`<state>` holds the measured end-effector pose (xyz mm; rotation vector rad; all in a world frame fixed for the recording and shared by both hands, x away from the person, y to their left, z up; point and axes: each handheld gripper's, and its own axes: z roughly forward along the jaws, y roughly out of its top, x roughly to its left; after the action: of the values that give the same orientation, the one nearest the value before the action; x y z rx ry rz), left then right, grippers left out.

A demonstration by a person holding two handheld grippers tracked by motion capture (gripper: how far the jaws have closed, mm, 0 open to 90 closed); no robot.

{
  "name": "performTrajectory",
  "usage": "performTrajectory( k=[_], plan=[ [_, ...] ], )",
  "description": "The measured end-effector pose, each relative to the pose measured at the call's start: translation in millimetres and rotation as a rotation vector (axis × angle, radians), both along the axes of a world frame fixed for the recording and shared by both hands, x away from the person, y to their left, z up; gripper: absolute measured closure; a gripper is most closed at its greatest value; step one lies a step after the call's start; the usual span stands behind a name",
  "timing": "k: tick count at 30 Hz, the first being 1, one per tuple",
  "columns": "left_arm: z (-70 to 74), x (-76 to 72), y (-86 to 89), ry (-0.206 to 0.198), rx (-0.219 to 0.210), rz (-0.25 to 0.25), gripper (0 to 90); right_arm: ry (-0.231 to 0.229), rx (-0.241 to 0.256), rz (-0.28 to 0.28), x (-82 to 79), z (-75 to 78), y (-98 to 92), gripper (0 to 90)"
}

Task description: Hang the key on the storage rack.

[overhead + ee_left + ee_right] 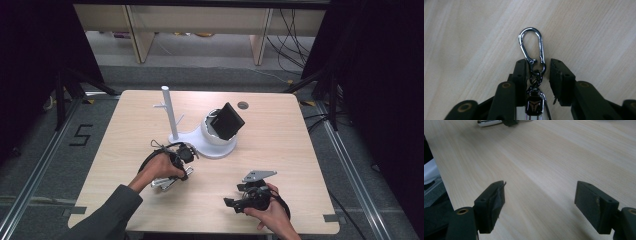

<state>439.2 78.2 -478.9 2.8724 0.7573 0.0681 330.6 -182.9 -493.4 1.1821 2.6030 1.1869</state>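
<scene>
A silver carabiner keychain (531, 42) with a short chain and a black tag lies flat on the wooden table (474, 37). My left gripper (537, 62) is open and straddles its chain; the chain rests against one jaw and a gap shows at the other. In the high view the left gripper (173, 179) sits at the table's front left, with the silver keychain (161, 184) at its tip. My right gripper (540, 192) is wide open with bare wood between its jaws. It hovers at the front right (234, 196), pointing left.
A white stand (216, 146) with an upright pegged post (168, 112) sits mid-table, and a black square block (226, 121) is propped in its round cup. A small grey grommet (243, 105) is set near the far edge. Black frames and cables flank the table.
</scene>
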Motion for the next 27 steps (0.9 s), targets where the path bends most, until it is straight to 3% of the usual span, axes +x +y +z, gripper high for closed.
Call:
performTrajectory(
  k=[7,17,23,27],
  plan=[
    [1.2,-2.7,-6.8,0.0,0.046,-0.051,73.8,-0.013,0.005,-0.001,0.3,0.7,-0.6,26.1],
    [1.3,-2.4,-6.3,0.004,0.055,-0.065,74.8,-0.01,0.007,0.003,0.2,0.2,0.4,26.3],
    [1.7,-3.2,-4.3,0.004,0.046,-0.077,75.1,-0.013,0.011,0.003,0.7,0.3,-0.3,26.4],
    [9.9,-0.8,4.1,-0.019,0.001,-0.055,75.2,-0.01,0.013,-0.001,1.3,0.1,-0.9,26.5]
  ],
)
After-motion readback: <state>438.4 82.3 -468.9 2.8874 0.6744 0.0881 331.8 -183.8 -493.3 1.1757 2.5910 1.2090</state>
